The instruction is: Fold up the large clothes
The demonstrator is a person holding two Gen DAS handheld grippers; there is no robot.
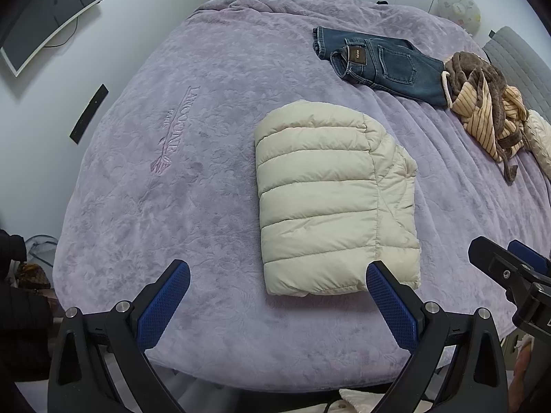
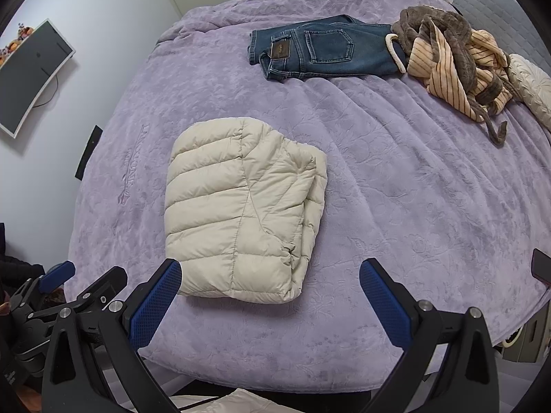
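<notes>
A cream quilted puffer jacket [image 1: 330, 199] lies folded into a compact rectangle on the purple bedspread [image 1: 172, 189]; it also shows in the right wrist view [image 2: 237, 213]. My left gripper [image 1: 277, 273] is open and empty, held above the near edge of the bed, its right finger just in front of the jacket's near corner. My right gripper [image 2: 270, 272] is open and empty, its left finger by the jacket's near left corner. Each gripper shows at the edge of the other's view.
Folded blue jeans [image 1: 382, 63] lie at the far side of the bed. A crumpled brown and striped garment [image 1: 485, 103] lies at the far right beside a cream cushion [image 2: 530, 86]. A monitor [image 1: 44, 10] hangs on the left wall.
</notes>
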